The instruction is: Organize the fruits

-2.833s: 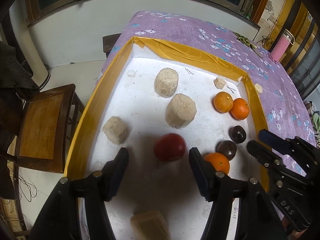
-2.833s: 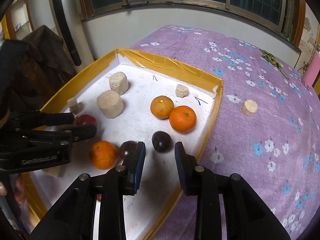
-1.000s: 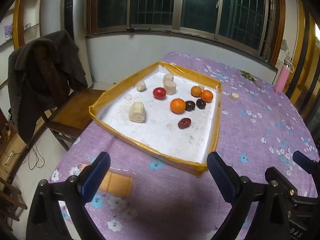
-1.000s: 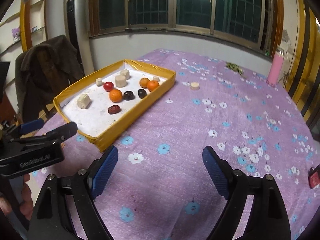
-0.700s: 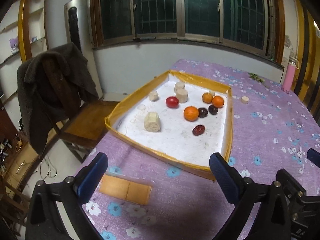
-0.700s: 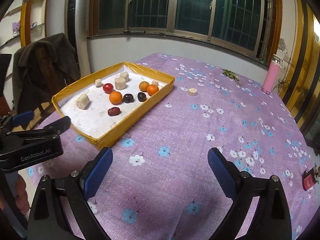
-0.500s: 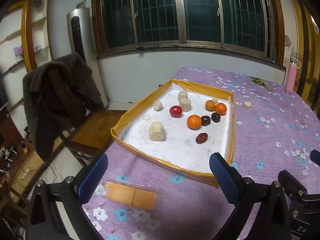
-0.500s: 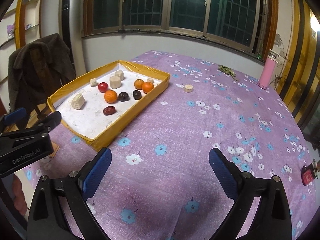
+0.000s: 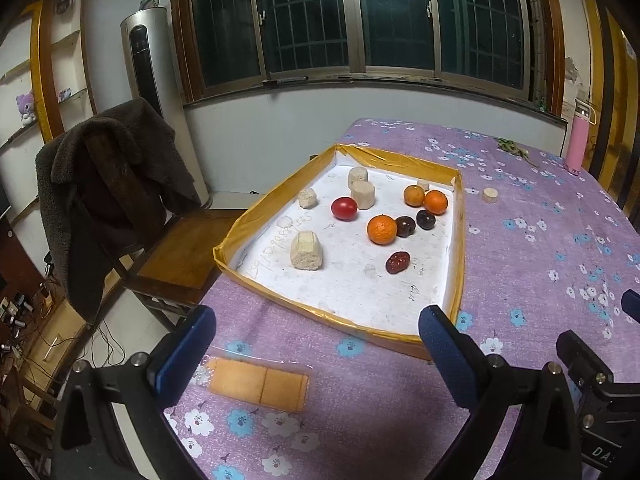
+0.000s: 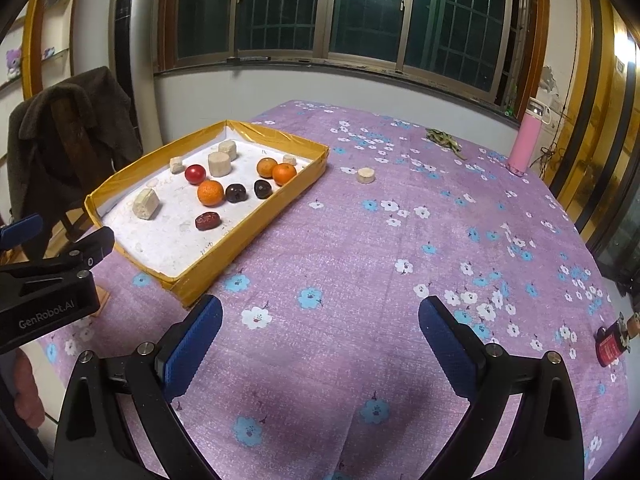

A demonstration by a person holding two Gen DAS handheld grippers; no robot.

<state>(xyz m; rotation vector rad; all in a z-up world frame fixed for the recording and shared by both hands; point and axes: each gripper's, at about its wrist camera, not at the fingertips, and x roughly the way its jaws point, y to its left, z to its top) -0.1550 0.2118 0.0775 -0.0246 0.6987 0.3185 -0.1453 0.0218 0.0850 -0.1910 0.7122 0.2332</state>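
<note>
A yellow-rimmed tray (image 9: 459, 240) (image 10: 256, 216) with a white floor holds the fruit. In it lie a red tomato (image 9: 344, 208) (image 10: 195, 174), three oranges, the nearest one (image 9: 382, 229) (image 10: 210, 193), two dark plums (image 9: 405, 226) (image 10: 236, 193), a red date (image 9: 398, 262) (image 10: 207, 221) and several beige chunks (image 9: 306, 250). My left gripper (image 9: 316, 340) hangs open over the cloth in front of the tray, nothing between its fingers. My right gripper (image 10: 320, 332) stands wide open over bare cloth to the tray's right, also empty.
A wrapped cracker (image 9: 258, 382) lies on the purple flowered cloth by the left gripper. One beige chunk (image 10: 365, 175) sits outside the tray. A pink bottle (image 10: 524, 140) stands far right, a small red object (image 10: 610, 344) at the right edge. A chair with a dark coat (image 9: 108, 184) stands left.
Both grippers have pulled back from inside the tray to over the cloth in front of it. The right jaws have widened. In the last second the views tilted up slightly.
</note>
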